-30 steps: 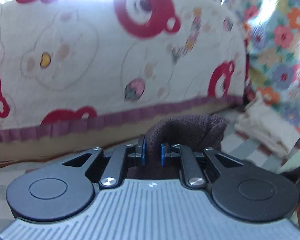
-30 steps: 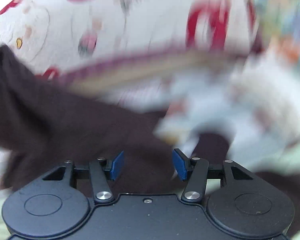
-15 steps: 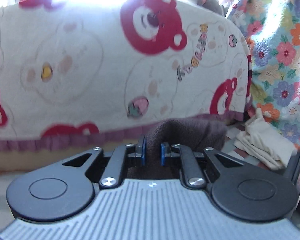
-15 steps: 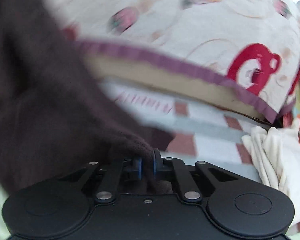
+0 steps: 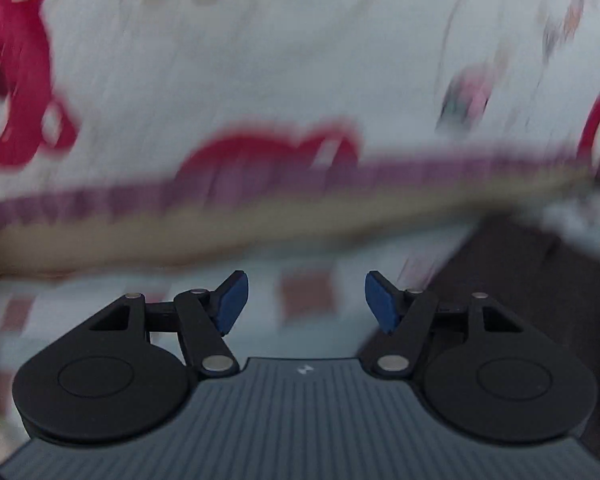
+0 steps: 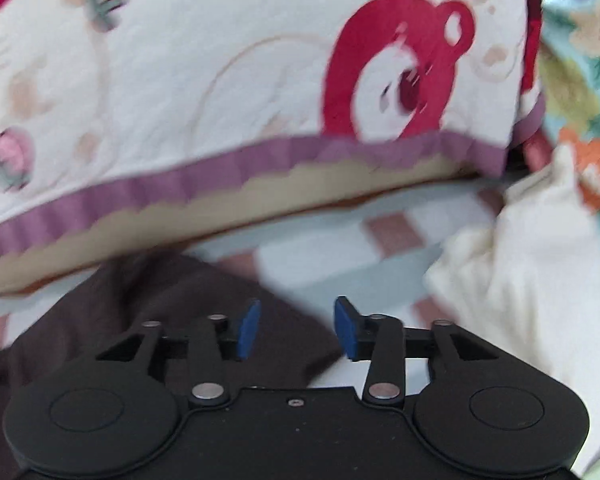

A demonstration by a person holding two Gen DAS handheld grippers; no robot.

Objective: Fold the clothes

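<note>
Showing cream cloth (image 6: 532, 280), right view only, brown garment (image 6: 147, 300) nearer

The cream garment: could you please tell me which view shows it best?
The right wrist view: the cream garment lies bunched at the right, fairly sharp, beside the dark garment. The left wrist view gives only a blurred pale smear at its right edge, too unclear to identify.

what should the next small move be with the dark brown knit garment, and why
Probably bring the right gripper down to re-pinch the dark brown knit garment's near edge for the next fold. Both grippers' jaws have just been opening and pinch nothing; the left gripper faces the checked sheet, garment to its right.
</note>
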